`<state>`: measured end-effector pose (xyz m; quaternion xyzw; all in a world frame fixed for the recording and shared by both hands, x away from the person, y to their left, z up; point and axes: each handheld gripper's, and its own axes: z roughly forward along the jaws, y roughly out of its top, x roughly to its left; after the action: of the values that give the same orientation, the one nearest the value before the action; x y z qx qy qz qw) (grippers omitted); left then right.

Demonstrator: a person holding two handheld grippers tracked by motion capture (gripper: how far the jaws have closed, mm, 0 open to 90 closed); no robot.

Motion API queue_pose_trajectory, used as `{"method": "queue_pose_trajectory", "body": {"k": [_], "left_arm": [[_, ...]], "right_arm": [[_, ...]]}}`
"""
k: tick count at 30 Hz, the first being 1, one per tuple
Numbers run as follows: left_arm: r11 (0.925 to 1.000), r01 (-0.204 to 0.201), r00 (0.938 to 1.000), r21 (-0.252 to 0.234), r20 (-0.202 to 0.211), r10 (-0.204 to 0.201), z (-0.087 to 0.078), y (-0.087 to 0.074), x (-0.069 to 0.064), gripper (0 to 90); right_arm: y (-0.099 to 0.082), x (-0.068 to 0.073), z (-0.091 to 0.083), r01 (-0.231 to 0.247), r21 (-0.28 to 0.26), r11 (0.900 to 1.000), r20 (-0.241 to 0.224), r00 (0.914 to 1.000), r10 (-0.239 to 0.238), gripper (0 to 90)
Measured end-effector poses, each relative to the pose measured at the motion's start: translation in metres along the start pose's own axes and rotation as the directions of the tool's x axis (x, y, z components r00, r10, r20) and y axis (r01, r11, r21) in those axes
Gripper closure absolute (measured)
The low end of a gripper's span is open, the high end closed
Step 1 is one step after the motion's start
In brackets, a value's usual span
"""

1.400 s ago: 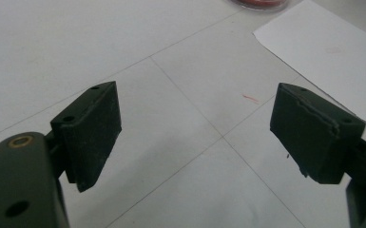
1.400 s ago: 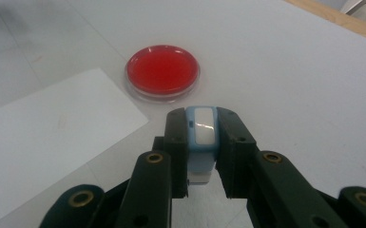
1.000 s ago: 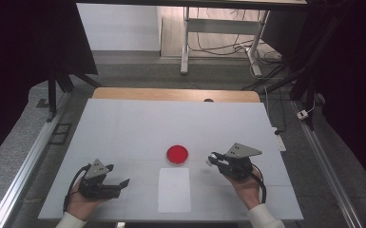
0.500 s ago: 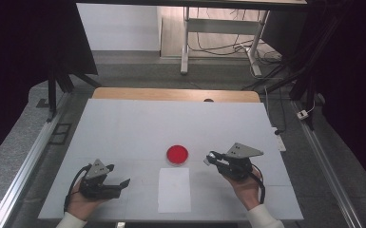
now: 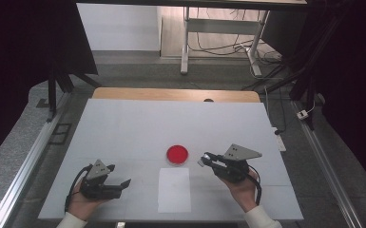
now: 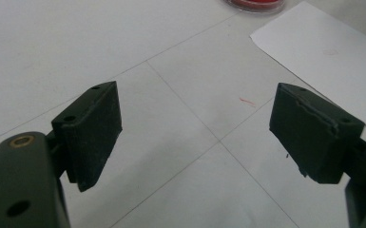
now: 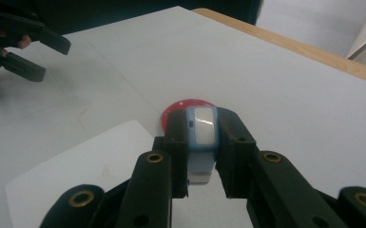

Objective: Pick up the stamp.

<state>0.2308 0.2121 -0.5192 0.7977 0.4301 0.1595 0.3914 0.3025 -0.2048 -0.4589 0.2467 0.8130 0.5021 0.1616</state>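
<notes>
Right gripper (image 7: pixel 202 156) is clamping a blue-and-white stamp (image 7: pixel 202 137), hovering beside the red pad (image 5: pixel 177 154) and above the paper (image 5: pixel 174 189). Left gripper (image 6: pixel 195 128) is resting with jaws apart on the table (image 5: pixel 133 128).

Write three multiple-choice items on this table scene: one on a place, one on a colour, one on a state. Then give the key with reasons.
1. Where does the white sheet of paper lie relative to the round red ink pad?
A. beyond it
B. on the near side of it, toward the person
C. on top of it

2. What colour is the small block-shaped stamp in the right tongs?
A. pale blue with a white face
B. green
C. yellow

3. How do the left tongs stand?
A. shut on the paper
B. shut on the pad
C. open, with nothing between them

Key: B, the high view shows the sheet below the pad; A, the right gripper view shows the colours; C, the left gripper view shows bare table between the jaws.
</notes>
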Motion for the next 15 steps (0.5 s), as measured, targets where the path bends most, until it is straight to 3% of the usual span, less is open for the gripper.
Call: {"method": "queue_pose_trajectory", "body": {"k": [15], "left_arm": [[1.0000,-0.005,1.0000,-0.002,0.001,0.005,0.001,0.001,-0.001,18.2]], "right_arm": [[0.004,0.023,0.015,-0.013,-0.020,0.9997,-0.097,0.9952,0.011,74.8]]}}
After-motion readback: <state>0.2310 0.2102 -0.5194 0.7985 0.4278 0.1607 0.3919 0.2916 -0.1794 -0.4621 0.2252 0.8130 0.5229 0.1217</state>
